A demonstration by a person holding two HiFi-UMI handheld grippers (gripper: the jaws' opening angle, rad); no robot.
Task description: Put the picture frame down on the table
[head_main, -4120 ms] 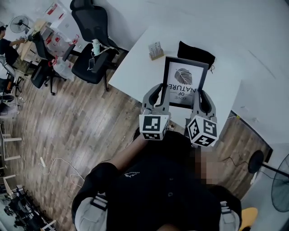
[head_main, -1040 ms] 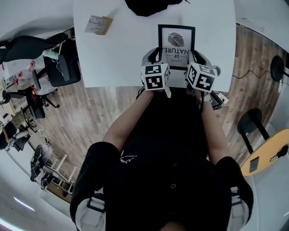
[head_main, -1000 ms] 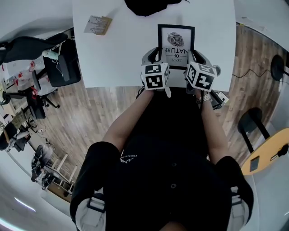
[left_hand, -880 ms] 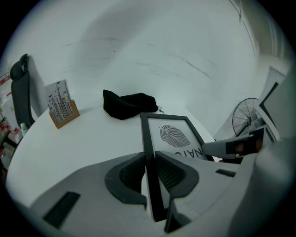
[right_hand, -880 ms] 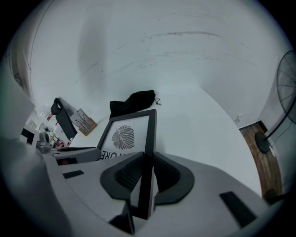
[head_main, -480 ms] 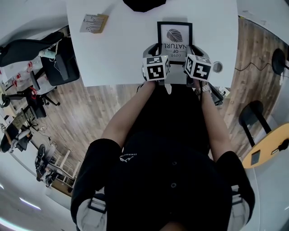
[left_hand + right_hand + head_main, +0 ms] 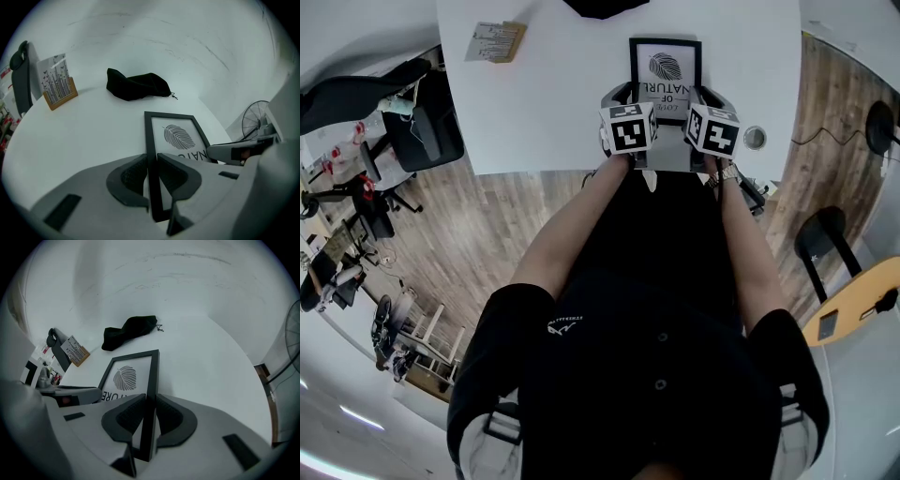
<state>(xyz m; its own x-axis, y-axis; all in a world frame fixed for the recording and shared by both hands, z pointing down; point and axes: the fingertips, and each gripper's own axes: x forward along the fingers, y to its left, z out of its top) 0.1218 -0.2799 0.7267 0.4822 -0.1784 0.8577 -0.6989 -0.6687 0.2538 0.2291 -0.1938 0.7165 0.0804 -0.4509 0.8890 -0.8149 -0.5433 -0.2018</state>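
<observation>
A black picture frame [image 7: 665, 67] with a leaf print and lettering lies almost flat, low over the near part of the white table [image 7: 553, 103]. Whether it touches the table I cannot tell. My left gripper [image 7: 620, 95] is shut on the frame's left rail, which shows between the dark pads [image 7: 132, 177] in the left gripper view. My right gripper [image 7: 704, 95] is shut on the right rail; that black bar [image 7: 151, 394] sits between its pads [image 7: 168, 418]. The print [image 7: 180, 138] faces up in both gripper views.
A black pouch [image 7: 605, 6] lies at the table's far edge beyond the frame. A wooden card holder [image 7: 495, 40] stands at the far left. A round cable hole [image 7: 755, 138] sits in the table right of my right gripper. Office chairs [image 7: 384, 89] stand left of the table.
Both grippers and the frame have sunk toward the table, and the frame now lies flatter. Both grips stay as they were.
</observation>
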